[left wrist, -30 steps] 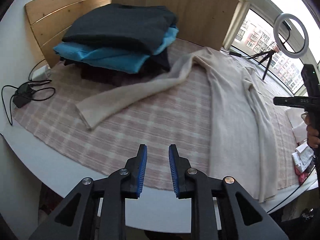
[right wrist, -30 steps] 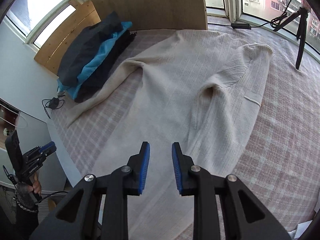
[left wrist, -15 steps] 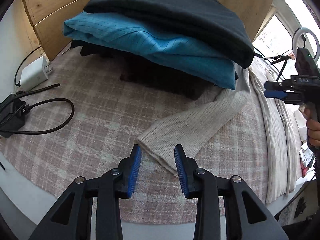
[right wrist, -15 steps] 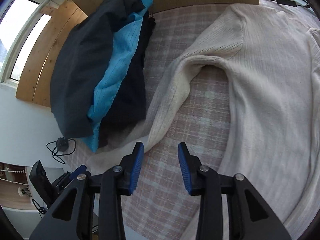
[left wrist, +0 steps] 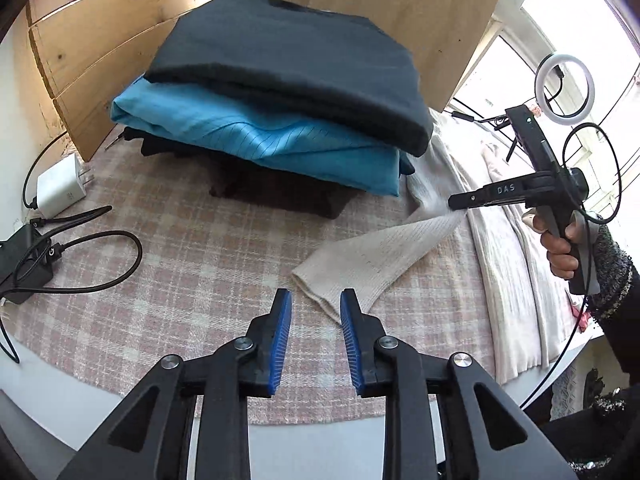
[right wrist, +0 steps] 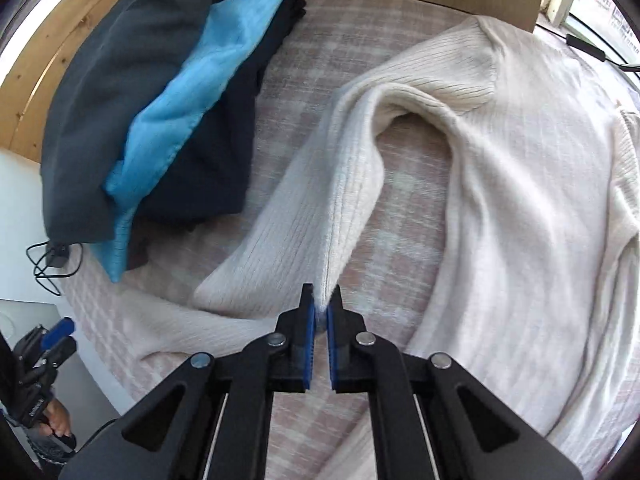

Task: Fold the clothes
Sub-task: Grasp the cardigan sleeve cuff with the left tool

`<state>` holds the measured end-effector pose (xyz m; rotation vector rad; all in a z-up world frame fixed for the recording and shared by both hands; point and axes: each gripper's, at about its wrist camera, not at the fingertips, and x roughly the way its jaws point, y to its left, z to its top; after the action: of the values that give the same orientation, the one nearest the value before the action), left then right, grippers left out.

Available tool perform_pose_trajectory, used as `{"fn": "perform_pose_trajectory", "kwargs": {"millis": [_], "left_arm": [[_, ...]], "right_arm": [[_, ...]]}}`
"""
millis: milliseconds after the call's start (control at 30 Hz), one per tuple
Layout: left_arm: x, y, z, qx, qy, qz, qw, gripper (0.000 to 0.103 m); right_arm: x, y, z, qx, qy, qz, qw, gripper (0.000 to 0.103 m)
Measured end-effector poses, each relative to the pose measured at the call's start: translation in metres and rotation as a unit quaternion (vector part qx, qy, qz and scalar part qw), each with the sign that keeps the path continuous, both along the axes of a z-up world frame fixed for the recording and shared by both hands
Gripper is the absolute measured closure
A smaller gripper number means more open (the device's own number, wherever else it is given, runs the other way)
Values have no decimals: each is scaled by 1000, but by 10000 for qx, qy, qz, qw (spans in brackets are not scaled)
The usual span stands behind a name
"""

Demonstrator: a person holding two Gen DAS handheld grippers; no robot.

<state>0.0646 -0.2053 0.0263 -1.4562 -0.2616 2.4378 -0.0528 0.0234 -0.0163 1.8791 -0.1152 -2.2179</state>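
Right gripper jaws clamped tight, left gripper jaws parted, both angled downward

- Our right gripper, parted half a second ago, has now clamped a fold of the cream sweater's sleeve.
- Our left gripper has come nearer the sleeve's cuff, jaws still apart.

Left gripper: black angular linkage arms, silver pivot screws, ribbed blue finger pads. Right gripper: identical build, its side lettered "DAS", a black cable looping beside its handle. Black-and-white flecked knit sleeve just behind that handle.
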Motion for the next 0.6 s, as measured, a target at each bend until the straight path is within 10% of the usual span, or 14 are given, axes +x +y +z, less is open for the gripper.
{"fn": "perform_pose_trajectory", "kwargs": {"millis": [367, 467, 500, 600], "left_arm": [[-41, 29, -39, -298, -409, -136, 9986, 70], [-46, 36, -43, -427, -307, 13, 9986, 80], [-46, 36, -43, -305, -265, 129, 9991, 96], [-37, 34, -35, 325, -153, 256, 9990, 99]], "right_arm": [[17, -14, -5, 133, 90, 296, 9994, 97], [20, -12, -10, -30, -28, 252, 9997, 97], [20, -10, -12, -84, -108, 234, 9996, 97], [22, 0, -7, -246, -354, 165, 9989, 96]]}}
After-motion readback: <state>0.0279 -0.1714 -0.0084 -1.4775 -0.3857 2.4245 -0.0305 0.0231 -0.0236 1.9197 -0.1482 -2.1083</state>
